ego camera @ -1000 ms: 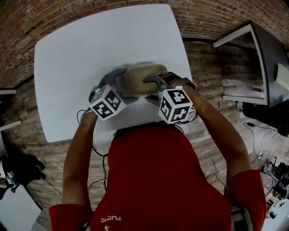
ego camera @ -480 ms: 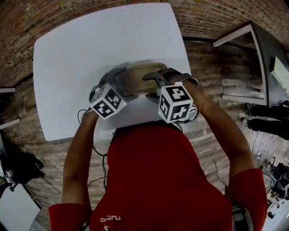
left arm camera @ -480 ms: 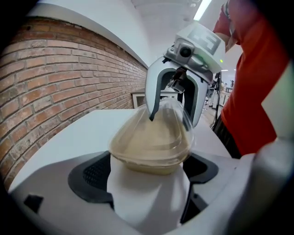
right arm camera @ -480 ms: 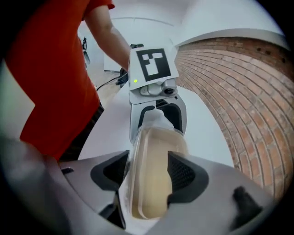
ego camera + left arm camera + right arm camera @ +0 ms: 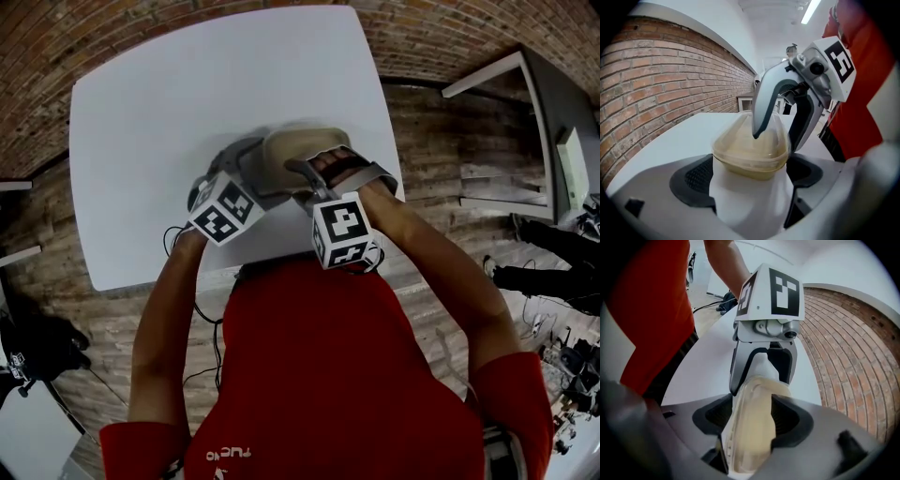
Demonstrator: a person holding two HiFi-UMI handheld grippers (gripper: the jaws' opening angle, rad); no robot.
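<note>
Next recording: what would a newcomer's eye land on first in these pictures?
First, the beige lidded container, clamped from opposite sides by the left gripper and the right gripper over the near part of the white table. Next come the black-and-white marker cubes on the grippers, just ahead of the person's red shirt. The brick wall beside the table also stands out.
</note>
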